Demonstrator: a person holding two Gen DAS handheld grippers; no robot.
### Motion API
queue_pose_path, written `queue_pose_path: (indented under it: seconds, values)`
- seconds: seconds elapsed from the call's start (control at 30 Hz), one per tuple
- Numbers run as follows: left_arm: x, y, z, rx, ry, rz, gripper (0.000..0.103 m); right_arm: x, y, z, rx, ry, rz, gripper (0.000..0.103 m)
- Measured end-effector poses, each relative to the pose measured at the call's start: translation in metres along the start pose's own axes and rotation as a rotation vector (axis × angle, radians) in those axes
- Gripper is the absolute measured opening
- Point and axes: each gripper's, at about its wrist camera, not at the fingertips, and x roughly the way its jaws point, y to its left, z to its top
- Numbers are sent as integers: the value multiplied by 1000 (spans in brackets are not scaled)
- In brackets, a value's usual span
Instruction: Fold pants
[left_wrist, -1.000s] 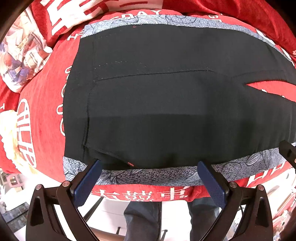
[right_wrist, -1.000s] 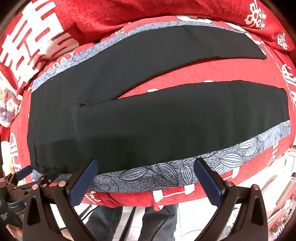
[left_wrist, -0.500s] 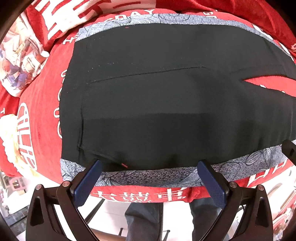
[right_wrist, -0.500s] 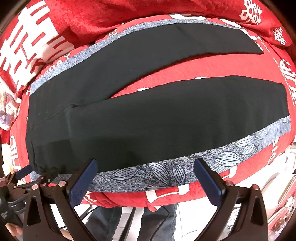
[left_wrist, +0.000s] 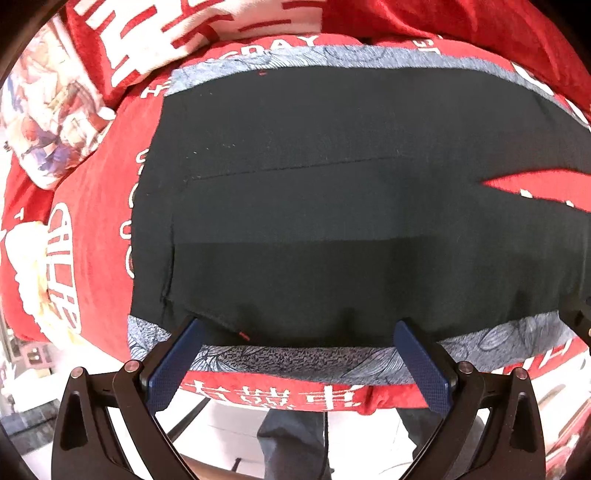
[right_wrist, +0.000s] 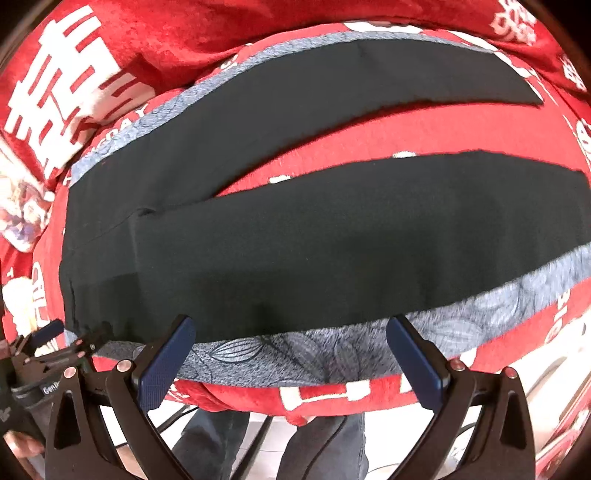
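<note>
Across the red blanket (right_wrist: 406, 125) I see black pants (right_wrist: 295, 240) lying flat, legs spread in a V. My left claw (left_wrist: 299, 354) and right claw (right_wrist: 291, 354) both hang spread apart at the near edge, gripping nothing.

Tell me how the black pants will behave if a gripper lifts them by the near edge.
The black pants lie flat, thin, following the red blanket, so probably floppy and light. The spread legs would likely drag and sag.
</note>
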Motion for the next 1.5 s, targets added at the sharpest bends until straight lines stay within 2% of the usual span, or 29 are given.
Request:
queue_pose_path:
  seconds: [0.23,0.3,0.47,0.97,1.5]
  values:
    - [-13,2,-3,-100,-17,-8,103,-5,-10,18,-99,2,-16,103]
    - [-13,6,-8,-118,-4,-31,103,-5,-12,21,-121,6,-37,103]
    - [-8,9,-19,-133,12,-26,103,-4,-11,22,-150,9,-65,103]
    - [3,40,-40,-165,-4,-52,103,2,-4,10,-154,-23,-128,103]
    - [15,61,-48,-170,-15,-69,103,7,4,1,-122,-41,-97,103]
